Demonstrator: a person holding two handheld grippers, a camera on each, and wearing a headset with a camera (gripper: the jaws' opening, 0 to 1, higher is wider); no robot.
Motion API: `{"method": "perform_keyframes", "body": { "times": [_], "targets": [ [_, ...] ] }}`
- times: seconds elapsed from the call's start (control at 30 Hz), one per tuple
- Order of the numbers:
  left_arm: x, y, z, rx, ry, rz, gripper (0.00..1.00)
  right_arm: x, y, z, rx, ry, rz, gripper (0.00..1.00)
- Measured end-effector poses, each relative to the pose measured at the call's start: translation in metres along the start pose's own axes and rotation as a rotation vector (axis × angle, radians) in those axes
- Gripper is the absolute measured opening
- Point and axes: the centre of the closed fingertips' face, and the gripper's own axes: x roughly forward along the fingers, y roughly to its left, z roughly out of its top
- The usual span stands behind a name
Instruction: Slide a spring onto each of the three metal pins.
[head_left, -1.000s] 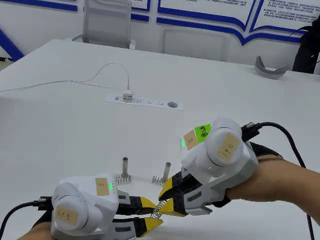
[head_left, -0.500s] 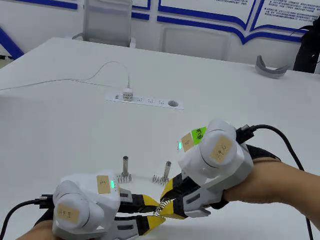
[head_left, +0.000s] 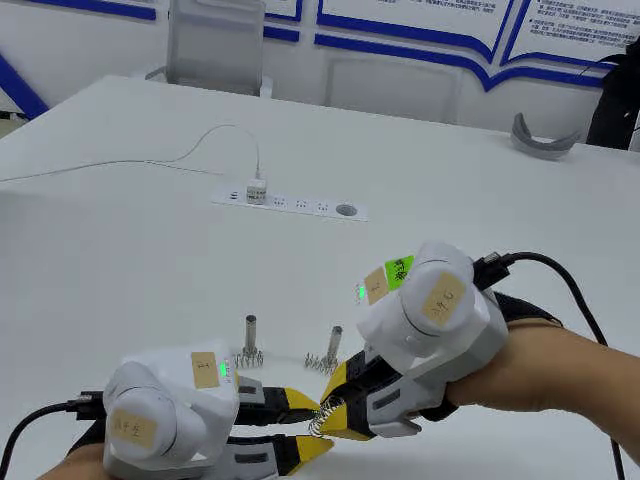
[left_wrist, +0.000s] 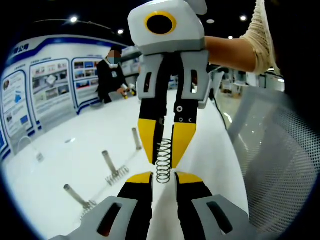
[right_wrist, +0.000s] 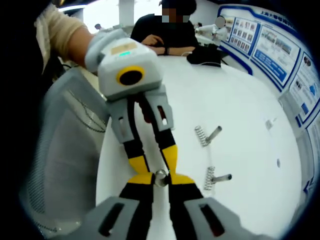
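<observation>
Two white grippers with yellow-and-black jaws meet tip to tip on the person's side of the flat white power strip (head_left: 290, 203). The right gripper (right_wrist: 161, 180) is clenched on a small coiled steel spring (left_wrist: 163, 160). The left gripper (left_wrist: 164, 178) brackets the spring's other end, but I cannot tell whether it presses. Between strip and grippers stand two short grey metal pins (head_left: 250, 331), with loose springs (head_left: 247, 357) lying at their feet.
</observation>
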Motion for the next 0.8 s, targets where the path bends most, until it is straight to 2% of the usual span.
{"method": "perform_keyframes", "body": {
  "times": [0.23, 0.47, 0.8],
  "targets": [
    [-0.010, 0.005, -0.003, -0.017, 0.003, 0.025, 0.28, -0.009, -0.007, -0.008, 0.019, 0.010, -0.023, 0.12],
    [-0.025, 0.014, -0.014, -0.059, 0.021, 0.073, 0.41, -0.020, -0.017, -0.017, 0.047, 0.016, -0.055, 0.12],
    [-0.039, 0.022, -0.025, -0.099, 0.028, 0.129, 0.53, -0.041, -0.034, -0.033, 0.097, 0.026, -0.106, 0.12]
  ]
}}
